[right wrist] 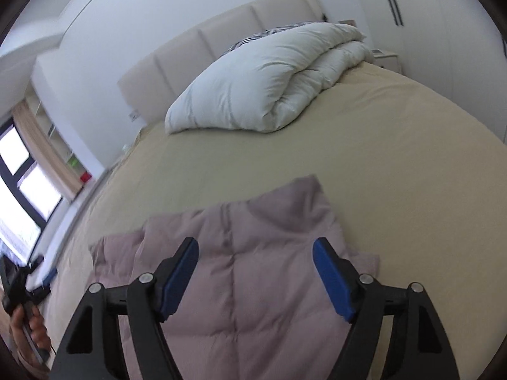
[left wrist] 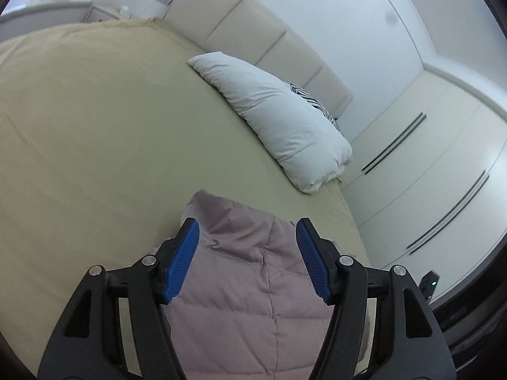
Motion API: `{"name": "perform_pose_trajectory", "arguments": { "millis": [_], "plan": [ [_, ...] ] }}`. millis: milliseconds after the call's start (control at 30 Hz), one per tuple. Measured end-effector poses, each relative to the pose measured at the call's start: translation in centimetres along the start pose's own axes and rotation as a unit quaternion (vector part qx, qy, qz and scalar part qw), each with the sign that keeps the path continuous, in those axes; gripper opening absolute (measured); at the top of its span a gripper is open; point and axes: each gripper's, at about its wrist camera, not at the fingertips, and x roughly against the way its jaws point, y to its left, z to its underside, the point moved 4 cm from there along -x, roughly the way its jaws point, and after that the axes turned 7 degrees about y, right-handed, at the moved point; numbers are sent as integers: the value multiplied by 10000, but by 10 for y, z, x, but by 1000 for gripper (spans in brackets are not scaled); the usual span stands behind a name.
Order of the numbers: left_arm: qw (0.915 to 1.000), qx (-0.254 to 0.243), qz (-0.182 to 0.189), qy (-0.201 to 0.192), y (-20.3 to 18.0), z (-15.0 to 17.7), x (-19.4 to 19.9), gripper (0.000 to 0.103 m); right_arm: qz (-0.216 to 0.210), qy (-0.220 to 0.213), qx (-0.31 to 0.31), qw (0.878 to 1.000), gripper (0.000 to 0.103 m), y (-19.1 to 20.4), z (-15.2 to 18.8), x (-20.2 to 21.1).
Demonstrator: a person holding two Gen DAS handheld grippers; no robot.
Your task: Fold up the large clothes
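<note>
Overhead, the left gripper (left wrist: 247, 231) is held with its blue-padded fingers (left wrist: 180, 259) spread wide, nothing caught between them, and the mauve quilted jacket (left wrist: 234, 272) is seen through the gap below. Likewise the right gripper (right wrist: 255, 250) is held apart above the same garment (right wrist: 253, 253), its pads (right wrist: 332, 281) clear of the fabric as far as can be told. The jacket is laid flat on the near part of the bed, on a beige sheet (left wrist: 95, 133), with stitched panels and a centre seam showing. A corner of the jacket (right wrist: 304, 190) is pointed toward the head of the bed. Farther off, a folded white duvet (right wrist: 269, 82) is piled near the padded headboard (right wrist: 202, 47), well apart from the jacket, and a striped item (left wrist: 312, 99) is partly hidden behind it. White wardrobe doors (left wrist: 427, 171) are seen beside the bed in the left wrist view, and a window (right wrist: 22, 183) at the edge of the right wrist view
</note>
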Motion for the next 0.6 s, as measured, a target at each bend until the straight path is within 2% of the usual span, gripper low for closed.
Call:
{"name": "perform_pose_trajectory", "arguments": {
  "millis": [67, 133, 267, 333, 433, 533, 600],
  "plan": [
    [9982, -536, -240, 116, -31, 17, -12, 62, 108, 119, 627, 9979, 66, 34, 18, -3],
    [9932, -1031, -512, 179, -57, 32, -30, 62, 134, 207, 980, 9949, 64, 60, 35, -10],
    [9838, -1518, -888, 345, -89, 56, -83, 62, 140, 325, 1512, 9879, 63, 101, 53, -34],
    [9781, -1678, -1142, 456, -94, 64, -107, 62, 142, 403, 1590, 9864, 63, 110, 53, -49],
    [9679, -1905, -1514, 631, -98, 72, -142, 62, 238, 382, 1407, 9890, 62, 105, 43, -69],
    [9619, -2026, -1680, 743, -98, 75, -175, 62, 283, 419, 1185, 9917, 62, 97, 30, -84],
    [9573, -2068, -1840, 832, -94, 77, -197, 62, 460, 516, 1270, 9895, 62, 96, 24, -97]
  ]
}}
